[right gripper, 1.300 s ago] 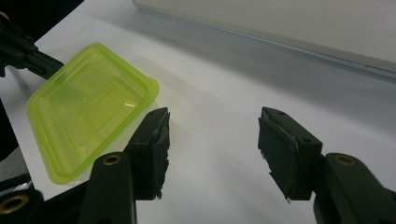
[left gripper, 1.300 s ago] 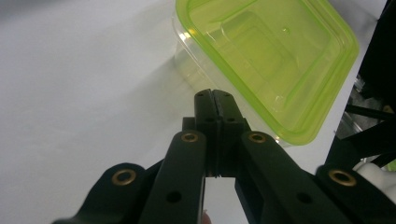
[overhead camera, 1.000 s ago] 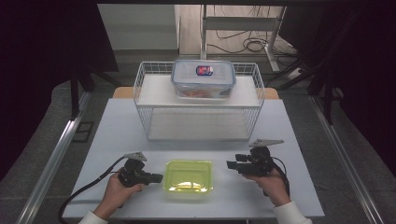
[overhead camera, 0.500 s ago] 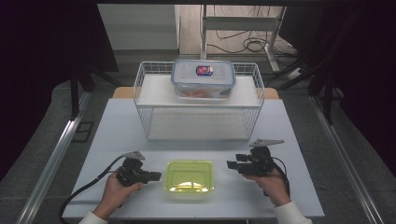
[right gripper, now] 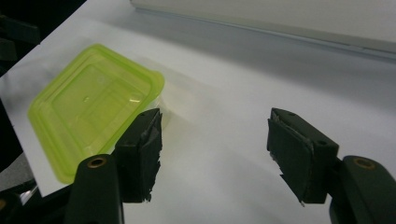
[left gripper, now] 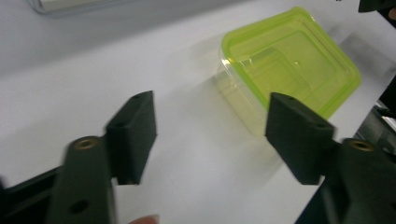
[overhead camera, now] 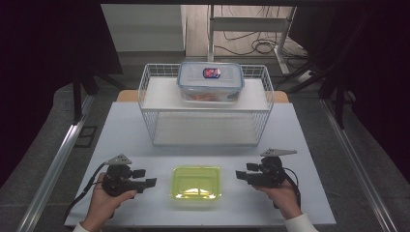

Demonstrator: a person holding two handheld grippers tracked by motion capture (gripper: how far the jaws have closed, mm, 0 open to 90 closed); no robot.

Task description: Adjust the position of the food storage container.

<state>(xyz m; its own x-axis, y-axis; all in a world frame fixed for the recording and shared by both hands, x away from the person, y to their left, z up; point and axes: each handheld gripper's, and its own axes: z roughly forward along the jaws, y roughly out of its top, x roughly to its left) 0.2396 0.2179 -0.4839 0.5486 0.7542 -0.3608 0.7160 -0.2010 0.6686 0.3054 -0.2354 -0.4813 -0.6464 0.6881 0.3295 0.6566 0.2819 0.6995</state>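
Between the left gripper (overhead camera: 145, 178) and right gripper (overhead camera: 243, 175), both with jaws apart, sits a green tub (overhead camera: 196, 182)

A white table (overhead camera: 125, 130) fills the middle of the high view. On its far half stands a white wire basket (overhead camera: 145, 101), and a clear lidded box (overhead camera: 210, 79) with a red and blue label sits on the basket's top shelf. At lower centre a yellow-green lidded container (overhead camera: 196, 182) rests on the table. Black cables (overhead camera: 241, 46) lie on the floor at upper centre.
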